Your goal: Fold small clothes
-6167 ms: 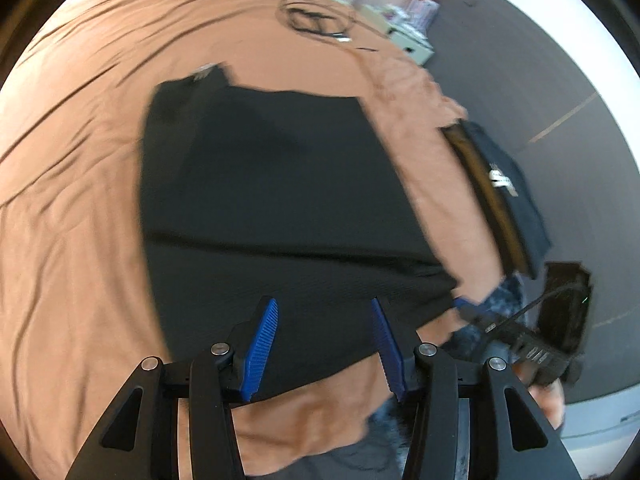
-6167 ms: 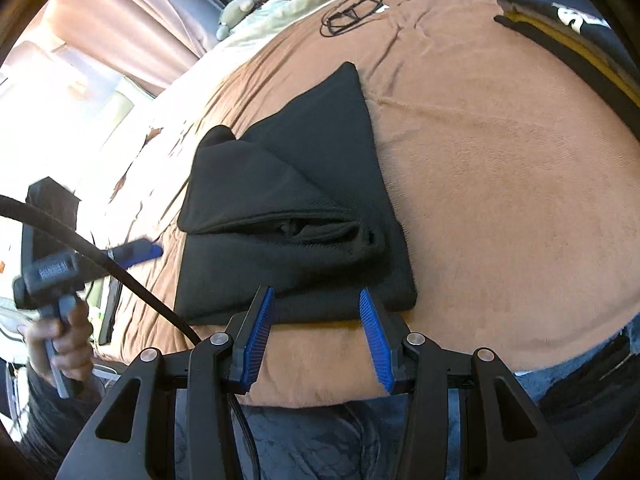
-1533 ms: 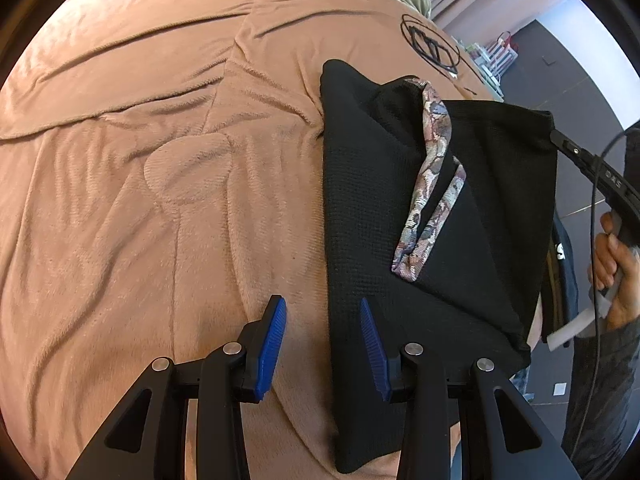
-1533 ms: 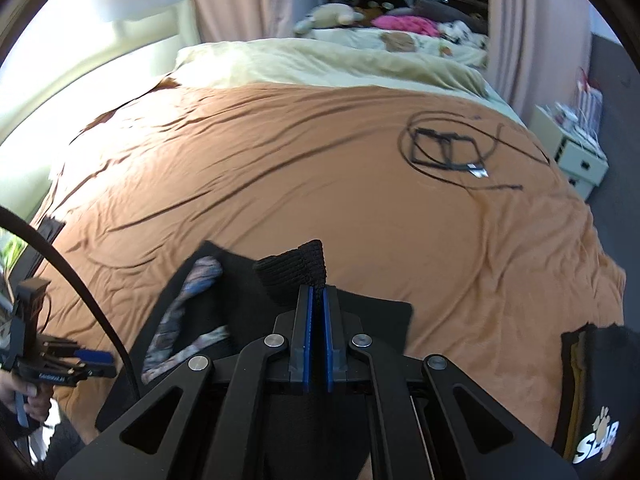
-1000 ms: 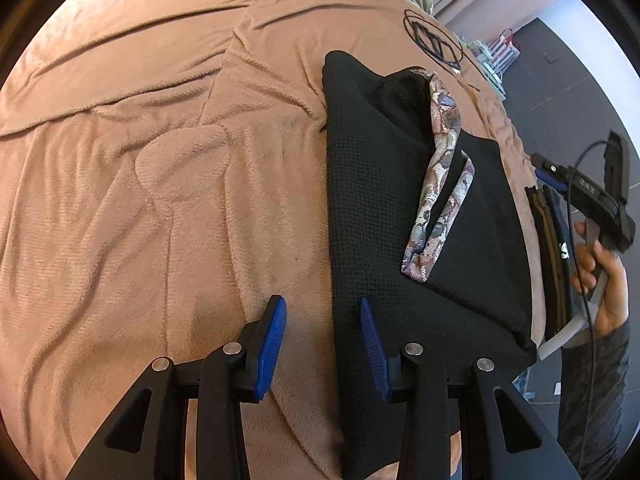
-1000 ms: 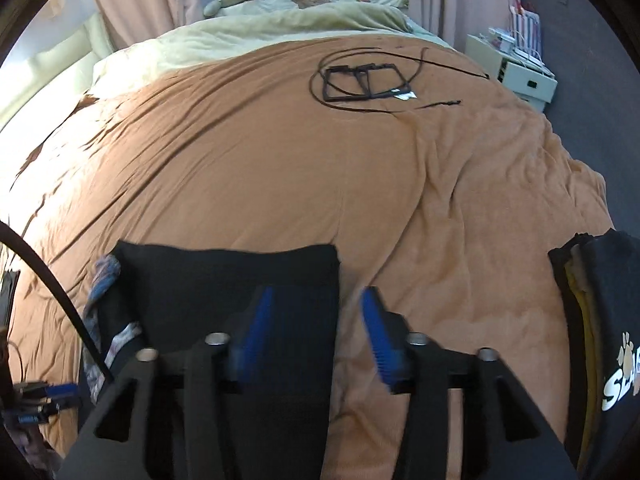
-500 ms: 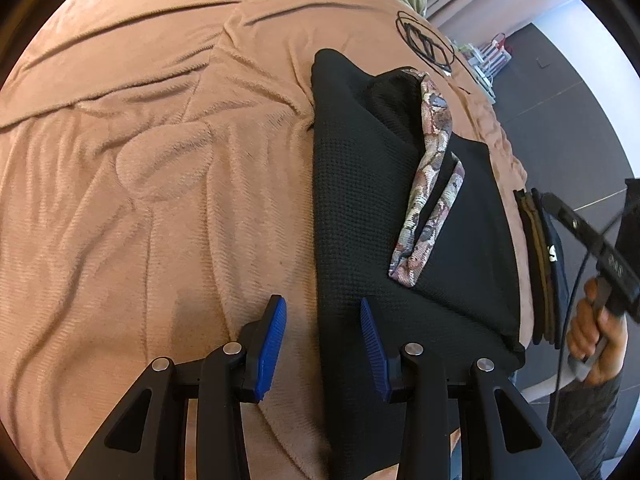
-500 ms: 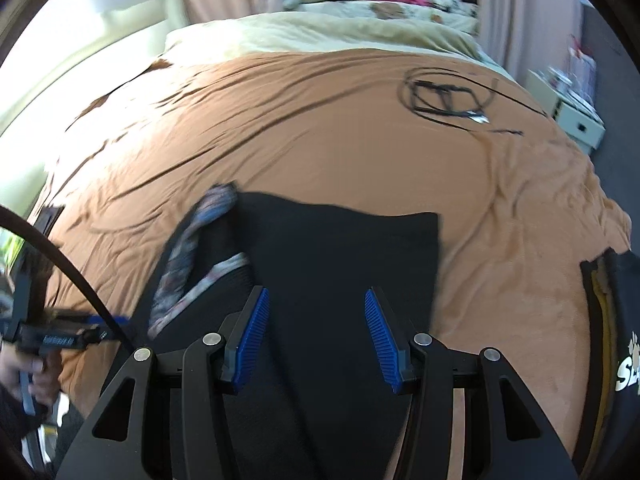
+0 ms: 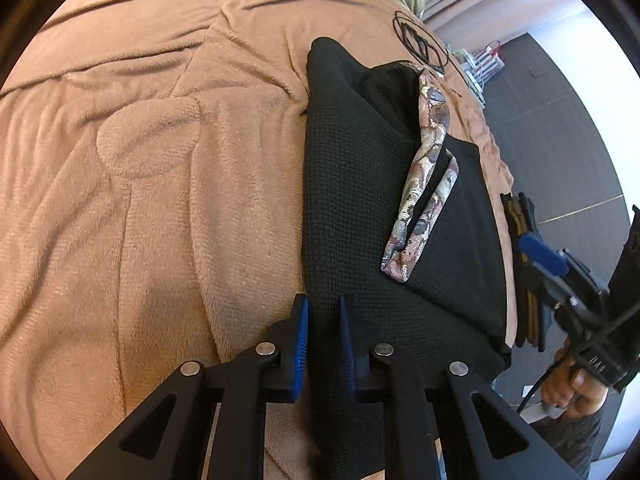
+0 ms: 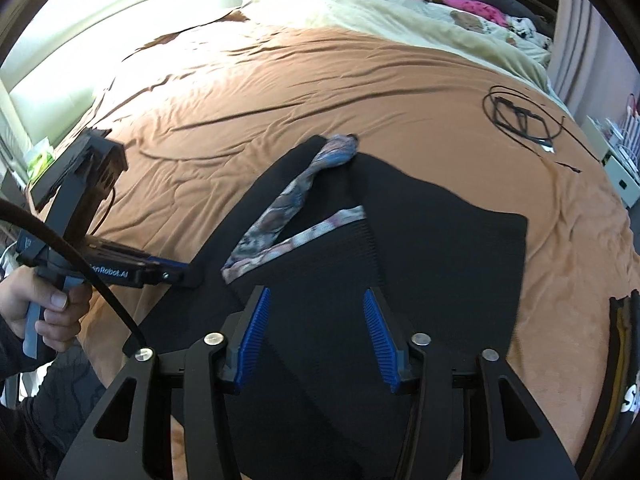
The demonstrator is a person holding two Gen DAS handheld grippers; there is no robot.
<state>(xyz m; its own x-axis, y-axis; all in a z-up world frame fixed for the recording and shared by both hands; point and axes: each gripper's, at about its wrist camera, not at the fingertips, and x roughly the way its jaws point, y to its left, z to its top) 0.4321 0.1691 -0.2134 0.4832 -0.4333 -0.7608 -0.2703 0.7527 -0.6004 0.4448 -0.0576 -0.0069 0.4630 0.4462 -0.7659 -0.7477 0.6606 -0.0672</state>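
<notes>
- My left gripper (image 9: 323, 314) is closing on the near edge of the black garment (image 9: 352, 184), fabric pinched between its pads.
- My right gripper (image 10: 316, 312) hangs open over the garment, jaws narrowing, touching nothing.

Both wrist views look steeply down, close over the same black garment (image 9: 360, 200) from opposite sides

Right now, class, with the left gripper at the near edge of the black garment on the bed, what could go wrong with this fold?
1. The left gripper is closing on the near edge of the black garment; it may catch only one layer, so the folded stack could slide apart.
2. The patterned trim lies loose on top and might shift or bunch when lifted.
3. The right gripper, jaws apart and closing above the cloth, holds nothing, so that side could drag on the brown blanket.
</notes>
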